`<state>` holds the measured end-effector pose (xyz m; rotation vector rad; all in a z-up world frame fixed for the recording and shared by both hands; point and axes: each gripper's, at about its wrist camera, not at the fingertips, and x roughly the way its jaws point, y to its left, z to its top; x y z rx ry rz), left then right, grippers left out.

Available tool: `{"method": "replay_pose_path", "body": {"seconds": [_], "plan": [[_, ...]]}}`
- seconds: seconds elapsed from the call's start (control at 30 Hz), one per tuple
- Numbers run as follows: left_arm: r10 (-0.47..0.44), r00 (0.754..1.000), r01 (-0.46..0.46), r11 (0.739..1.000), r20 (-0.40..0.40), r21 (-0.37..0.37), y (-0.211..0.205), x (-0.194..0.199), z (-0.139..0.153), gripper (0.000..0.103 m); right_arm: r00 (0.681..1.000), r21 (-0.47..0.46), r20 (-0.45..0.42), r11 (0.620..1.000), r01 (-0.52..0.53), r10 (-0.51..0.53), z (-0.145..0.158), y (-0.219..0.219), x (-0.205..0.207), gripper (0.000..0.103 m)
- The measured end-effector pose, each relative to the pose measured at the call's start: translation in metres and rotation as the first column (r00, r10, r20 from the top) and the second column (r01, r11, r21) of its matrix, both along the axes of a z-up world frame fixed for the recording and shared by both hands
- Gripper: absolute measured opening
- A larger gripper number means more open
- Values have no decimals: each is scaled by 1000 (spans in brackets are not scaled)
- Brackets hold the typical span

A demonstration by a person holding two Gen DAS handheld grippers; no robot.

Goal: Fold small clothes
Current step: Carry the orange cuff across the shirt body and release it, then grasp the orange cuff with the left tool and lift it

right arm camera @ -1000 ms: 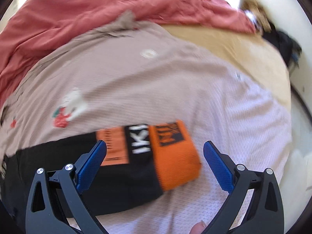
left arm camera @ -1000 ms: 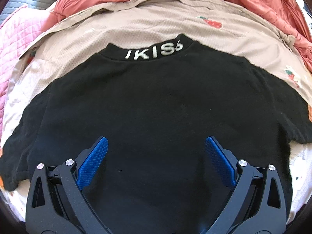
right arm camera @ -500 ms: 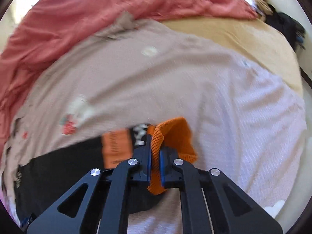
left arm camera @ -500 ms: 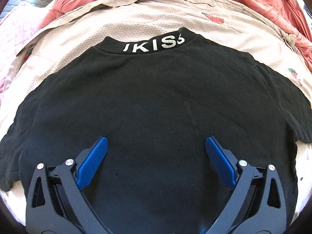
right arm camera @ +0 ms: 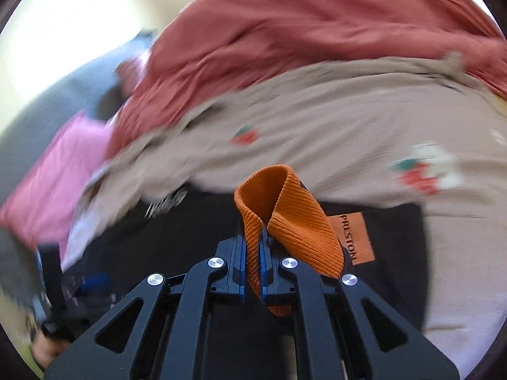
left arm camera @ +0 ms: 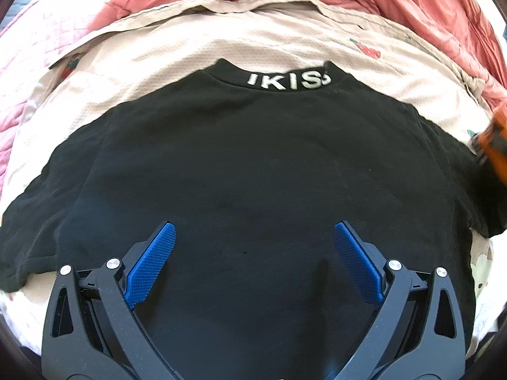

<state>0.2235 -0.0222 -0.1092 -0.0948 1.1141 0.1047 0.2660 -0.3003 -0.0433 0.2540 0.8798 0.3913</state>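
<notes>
Meanwhile, left gripper (left arm camera: 253,253) spread wide above black shirt (left arm camera: 247,171); right gripper (right arm camera: 252,262) clenched on orange cuff (right arm camera: 285,221).

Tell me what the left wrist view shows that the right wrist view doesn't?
Only the left wrist view shows the left tongs open above the black shirt, and its white collar lettering sharply. Only the right wrist view shows the right tongs shut on the orange cuff, beside an orange PRESTON patch. Both show the shirt, the beige sheet and the red blanket.
</notes>
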Motion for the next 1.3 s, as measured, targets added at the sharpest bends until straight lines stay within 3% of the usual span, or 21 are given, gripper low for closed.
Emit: {"method": "replay_pose_path", "body": {"seconds": [0.07,0.17,0.23,0.27,0.4,0.53,0.6,0.67,0.73,0.8,0.87,0.97,1.1,1.17,1.3], "plan": [[12,1000,-12,1000,5,-4,5,-3,3,94,997,-24,-13,997,-70,70,-8,26,-2,6],[28,1000,-28,999,6,-21,11,-6,6,94,987,-28,-42,987,-157,156,-19,55,-6,14],[37,999,-36,999,5,-40,14,-6,7,94,979,-10,-53,980,-199,198,-23,59,-14,35],[39,999,-39,998,4,-49,15,-6,8,94,976,7,-55,978,-210,210,-22,58,-13,36],[22,1000,-22,994,2,-106,8,-4,12,94,987,122,-12,980,-159,161,-3,31,-7,36],[-25,1000,26,978,6,-206,-12,3,17,94,1000,143,-3,989,-24,24,7,-17,-1,36],[-63,998,66,978,20,-200,-31,8,21,94,1000,155,-2,988,22,-22,9,-33,0,40],[-93,995,97,976,29,-197,-45,12,24,94,1000,229,-2,973,5,-5,10,-42,1,45],[-110,993,114,973,33,-203,-53,14,25,94,994,333,6,937,-103,107,15,-36,3,55],[-109,993,114,975,35,-193,-56,15,25,94,989,320,50,935,-151,143,23,-28,-1,56],[-107,994,109,974,25,-200,-55,14,23,94,992,260,58,957,-127,116,28,-27,-2,58],[-114,993,114,965,11,-236,-56,13,20,94,999,79,-42,997,23,-20,12,-41,7,59],[-147,989,137,931,-3,-338,-66,15,14,94,989,-113,-113,990,85,-98,-9,-48,14,60],[-152,988,128,888,-18,-442,-71,18,7,94,988,-102,-113,990,98,-110,-10,-53,13,60],[-164,985,105,831,-60,-547,-90,23,-5,94,986,-20,-118,993,115,-117,-10,-60,12,61]]}}
